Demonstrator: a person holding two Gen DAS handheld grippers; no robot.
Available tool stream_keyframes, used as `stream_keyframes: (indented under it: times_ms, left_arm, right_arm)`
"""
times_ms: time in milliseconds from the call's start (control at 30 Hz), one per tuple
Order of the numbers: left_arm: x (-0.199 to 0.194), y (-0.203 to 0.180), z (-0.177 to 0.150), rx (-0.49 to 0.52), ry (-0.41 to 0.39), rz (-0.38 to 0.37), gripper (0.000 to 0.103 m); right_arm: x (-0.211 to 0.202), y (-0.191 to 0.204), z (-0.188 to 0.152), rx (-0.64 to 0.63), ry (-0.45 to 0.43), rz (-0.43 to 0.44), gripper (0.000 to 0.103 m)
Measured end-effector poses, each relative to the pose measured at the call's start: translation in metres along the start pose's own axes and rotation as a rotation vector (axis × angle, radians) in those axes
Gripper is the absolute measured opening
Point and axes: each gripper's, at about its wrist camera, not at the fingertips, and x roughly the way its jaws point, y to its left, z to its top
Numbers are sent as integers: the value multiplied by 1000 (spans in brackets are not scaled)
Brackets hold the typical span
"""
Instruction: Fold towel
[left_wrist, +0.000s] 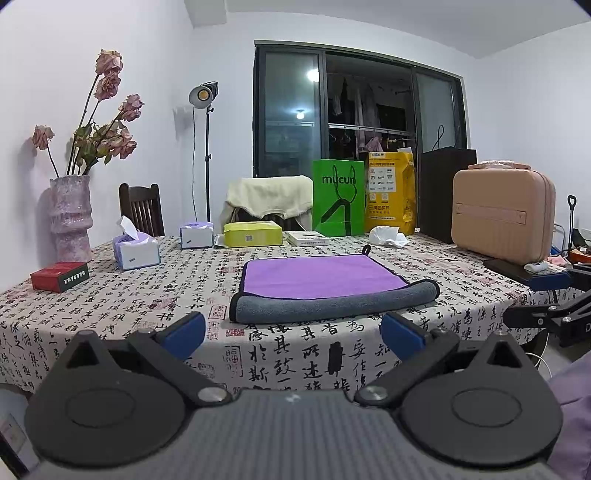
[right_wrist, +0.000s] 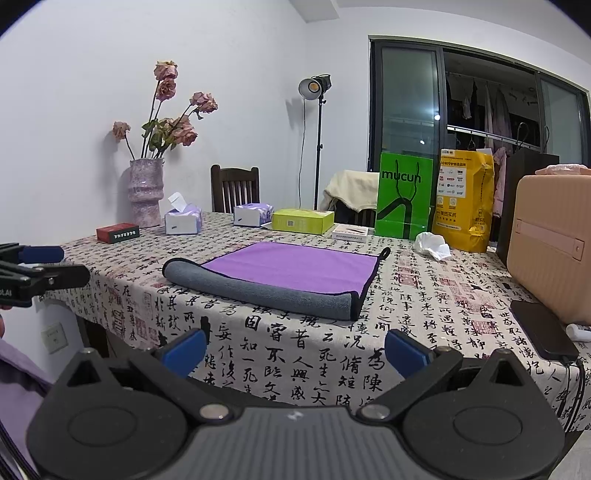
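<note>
Currently the left gripper (left_wrist: 291, 334) hangs off the near edge of the table (left_wrist: 122, 295), its blue-padded jaws spread wide with nothing between them. Straight ahead at 12 o'clock lies the towel (left_wrist: 321, 277), purple face up, with its near edge rolled or folded back to show the grey underside and a small black loop at its far right corner. The right gripper (right_wrist: 293, 352) is likewise held off the table edge, jaws wide and empty, and from it the towel (right_wrist: 291, 266) sits at about 12 o'clock, the grey roll nearest. Each gripper shows in the other's view: the right one at 3 o'clock in the left wrist view, the left one at 9 o'clock in the right wrist view. Beyond the towel stand a green bag (left_wrist: 338, 197) at 12 o'clock, a vase (left_wrist: 70, 218) of dried roses at 10 o'clock and a pink case (left_wrist: 504, 218) at 2 o'clock.
</note>
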Motion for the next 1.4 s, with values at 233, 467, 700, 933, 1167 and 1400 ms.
stream_keyframes:
  times_ms: [233, 467, 700, 933, 1167, 1400]
  left_arm:
    - [8, 5, -1, 6, -6, 3, 103]
    - [27, 18, -1, -18, -10, 38, 103]
    - [52, 29, -3, -43, 19, 49, 103]
    - [72, 36, 1, -38, 39, 65, 103]
    - [91, 40, 5, -41, 52, 69, 103]
    - [119, 47, 11, -54, 99, 54, 88]
  right_arm:
    - [7, -1, 2, -14, -2, 24, 103]
    - [22, -6, 2, -40, -10, 43, 102]
    - [47, -11, 6, -53, 16, 55, 100]
    - [72, -22, 7, -21, 45, 46, 73]
    - [89, -35, 13, 12, 64, 39, 71]
    - [112, -49, 20, 58, 89, 24, 62]
